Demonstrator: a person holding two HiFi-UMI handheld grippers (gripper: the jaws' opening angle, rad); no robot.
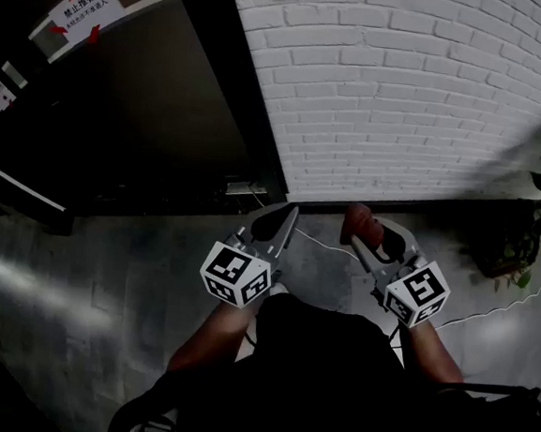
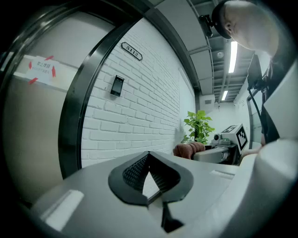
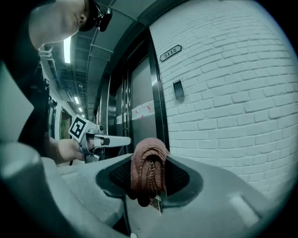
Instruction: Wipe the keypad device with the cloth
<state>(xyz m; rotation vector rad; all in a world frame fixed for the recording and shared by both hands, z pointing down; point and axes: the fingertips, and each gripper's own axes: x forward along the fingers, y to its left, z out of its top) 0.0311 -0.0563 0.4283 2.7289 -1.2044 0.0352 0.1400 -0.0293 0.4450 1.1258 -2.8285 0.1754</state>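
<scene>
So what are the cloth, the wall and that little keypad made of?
The cloth looks like soft knitted or terry fabric, reddish-brown, with ribbed loops showing in its folds. The wall is brick painted matte white; courses and joints show. The keypad is probably dark smooth plastic, but it is too small to be sure.

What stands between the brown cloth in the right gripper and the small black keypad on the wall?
Nothing visible: only open air separates the brown knitted cloth, clamped in the right gripper, from the small black keypad device higher up on the white brick wall.

Grey left tongs (image 1: pixel 293 210), matching right tongs (image 1: pixel 359 230), black-and-white marker cubes (image 1: pixel 237 275), dark top (image 1: pixel 304 373)
</scene>
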